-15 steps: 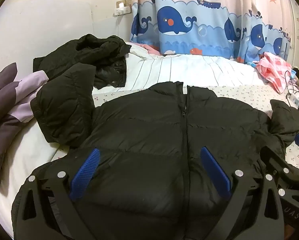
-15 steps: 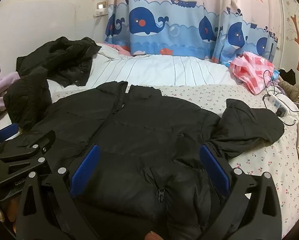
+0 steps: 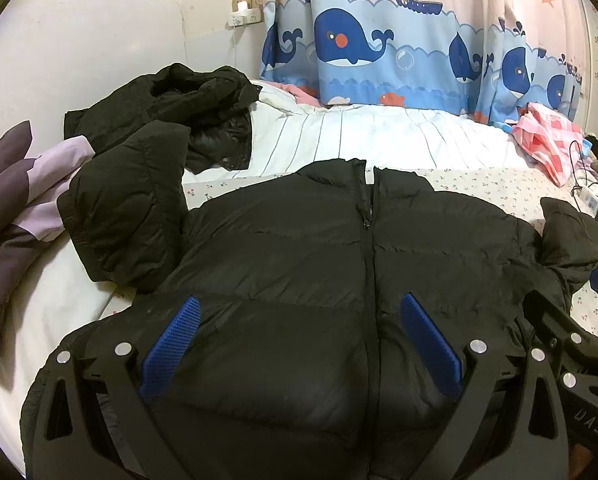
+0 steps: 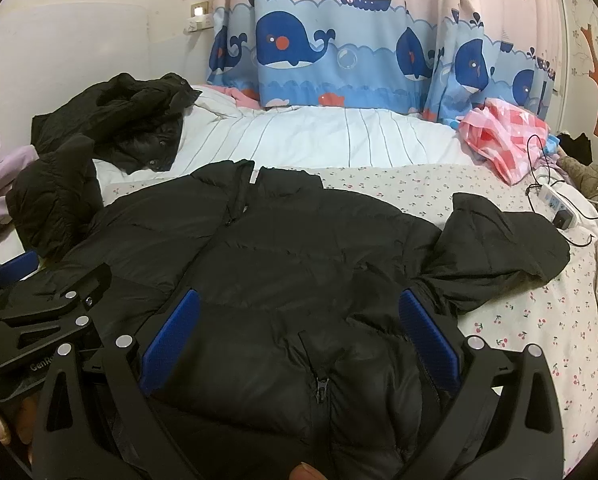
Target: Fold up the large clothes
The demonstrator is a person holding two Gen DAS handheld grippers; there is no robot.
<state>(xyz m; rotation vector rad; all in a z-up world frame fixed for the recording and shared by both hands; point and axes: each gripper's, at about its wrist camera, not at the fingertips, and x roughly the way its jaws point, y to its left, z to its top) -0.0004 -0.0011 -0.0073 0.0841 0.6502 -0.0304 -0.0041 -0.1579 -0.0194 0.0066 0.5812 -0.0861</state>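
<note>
Bed (image 3: 379, 148); grippers (image 3: 299, 336) wide, empty.

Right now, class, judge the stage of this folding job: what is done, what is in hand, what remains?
Done: the black puffer jacket lies spread front-up and zipped on the bed. In hand: nothing; the left tongs and right tongs hover open above its lower part. Left: all folds; both sleeves, one and the other, lie out to the sides.
</note>
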